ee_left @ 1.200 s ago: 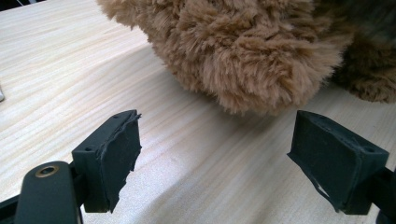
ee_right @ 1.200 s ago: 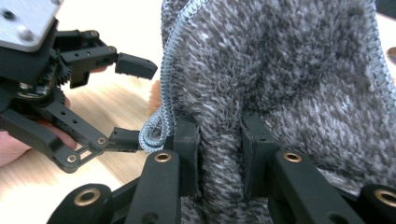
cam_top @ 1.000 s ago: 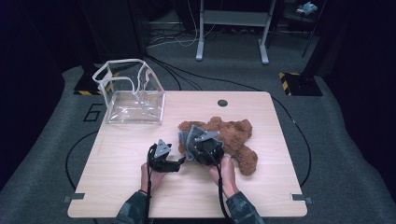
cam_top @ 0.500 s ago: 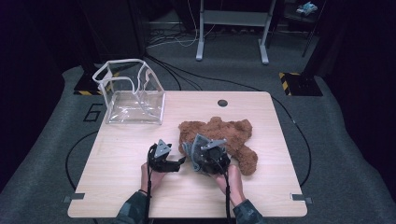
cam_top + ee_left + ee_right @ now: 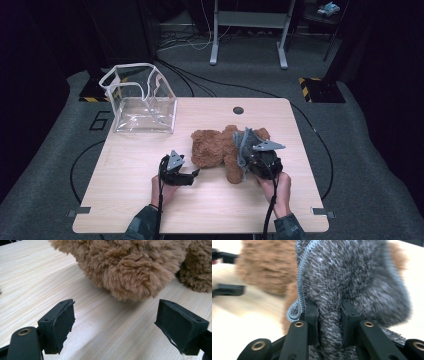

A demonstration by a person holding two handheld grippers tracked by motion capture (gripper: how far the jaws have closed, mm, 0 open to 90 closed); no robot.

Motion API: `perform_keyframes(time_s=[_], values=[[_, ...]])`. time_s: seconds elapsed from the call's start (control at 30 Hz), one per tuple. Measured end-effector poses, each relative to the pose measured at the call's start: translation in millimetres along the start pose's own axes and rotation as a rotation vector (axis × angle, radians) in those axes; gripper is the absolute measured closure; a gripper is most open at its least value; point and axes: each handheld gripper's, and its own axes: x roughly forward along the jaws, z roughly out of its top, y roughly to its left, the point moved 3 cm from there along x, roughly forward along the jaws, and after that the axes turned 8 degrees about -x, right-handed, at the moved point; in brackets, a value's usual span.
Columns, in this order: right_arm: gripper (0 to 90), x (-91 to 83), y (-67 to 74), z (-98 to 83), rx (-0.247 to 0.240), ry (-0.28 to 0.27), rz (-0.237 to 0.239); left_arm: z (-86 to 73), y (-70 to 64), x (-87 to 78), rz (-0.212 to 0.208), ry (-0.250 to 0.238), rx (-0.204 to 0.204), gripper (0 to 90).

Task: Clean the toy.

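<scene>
1. My right gripper (image 5: 329, 322) is clamped on a fold of the grey fleece garment (image 5: 352, 277) worn by the brown teddy bear (image 5: 215, 147), mid-desk toward the right edge.
2. My left gripper (image 5: 117, 325) gapes, holding nothing, just short of the bear's fur.
3. A clear plastic bag (image 5: 142, 100) stands at the desk's (image 5: 150, 210) far left corner, well apart.
4. Bare wood lies along the near edge.

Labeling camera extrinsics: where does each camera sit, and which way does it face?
High view: above the person's side, facing forward and down on the table; forearms and both grippers show.
Left gripper view: on the left gripper, facing the teddy bear; open jaws show.
Right gripper view: on the right gripper, pinching grey fabric.
All share the bear.
</scene>
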Motion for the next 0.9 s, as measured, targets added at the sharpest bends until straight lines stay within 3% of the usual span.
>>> perform_keyframes(time_s=[0.13, 0.33, 0.53, 0.7, 0.9], values=[[71.5, -6.8, -22.1, -9.6, 0.044, -0.005, -0.051, -1.3, -0.1, -1.6, -0.005, 0.012, -0.03, 14.6], [71.5, -6.6, -45.9, -25.2, 0.097, 0.011, -0.084, -4.5, -4.5, -6.0, -0.014, 0.039, -0.075, 12.0], [71.5, -2.6, -55.8, -35.6, 0.129, 0.027, -0.104, -5.6, -16.1, -7.7, -0.035, 0.032, -0.102, 9.3], [71.4, -3.2, -60.6, -39.0, 0.137, 0.033, -0.109, -5.6, -29.0, -4.6, -0.036, 0.044, -0.088, 8.4], [71.4, -4.7, -64.7, -44.0, 0.152, 0.045, -0.123, -0.9, -55.0, 4.7, -0.061, 0.04, -0.082, 8.4]])
